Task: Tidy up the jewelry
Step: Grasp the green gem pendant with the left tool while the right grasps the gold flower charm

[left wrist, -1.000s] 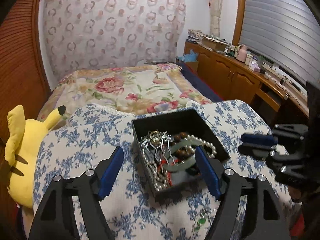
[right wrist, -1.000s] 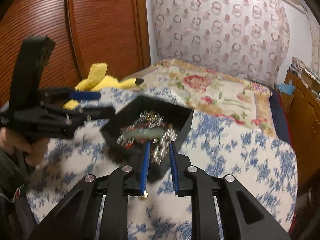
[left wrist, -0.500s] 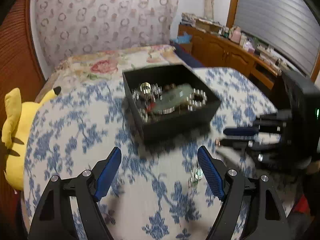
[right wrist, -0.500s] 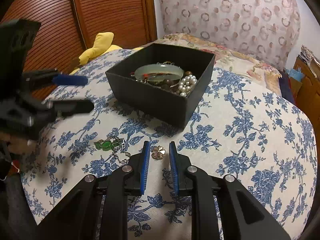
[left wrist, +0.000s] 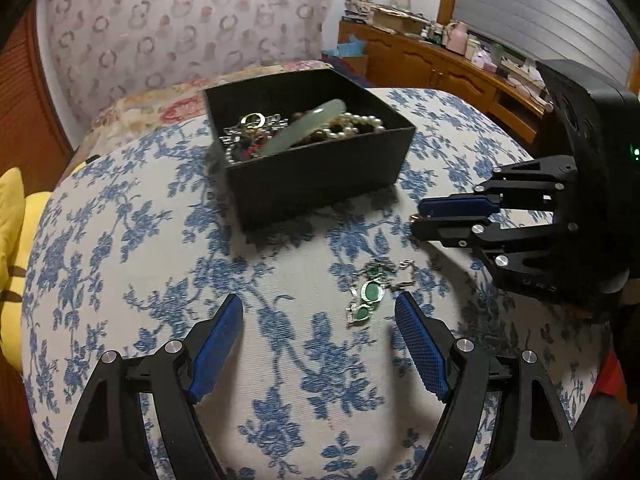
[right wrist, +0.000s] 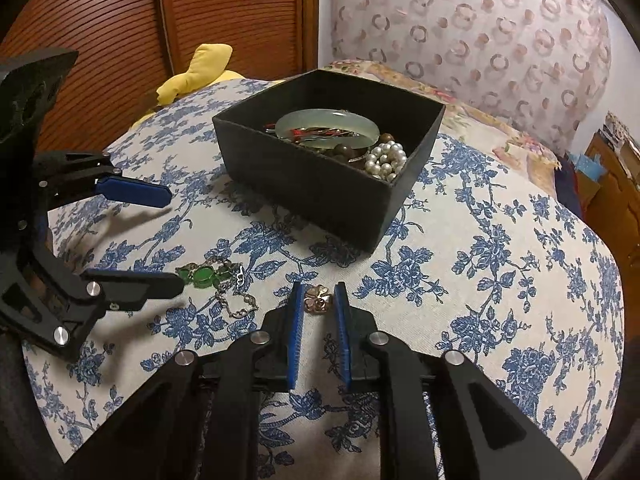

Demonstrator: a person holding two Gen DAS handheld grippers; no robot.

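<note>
You had the right gripper (right wrist: 319, 300) straddling the gold clover charm (right wrist: 318, 300), jaws just narrowing, pads not yet pressing. Left gripper (left wrist: 320, 334) spread wide by the green-stone bracelet (left wrist: 370, 294). Pickup step; next, finish the pinch and carry it to the black box (right wrist: 320, 184).

Left gripper (left wrist: 319, 312) at bottom centre of its own view, tilted down, jaws spread wide, nothing between the blue pads (left wrist: 420, 346). Right gripper (right wrist: 319, 298) at bottom centre of its view, tilted down, jaws narrow and just been closing, small gold clover charm (right wrist: 318, 300) between the tips, pads not clearly pressing it.
</note>
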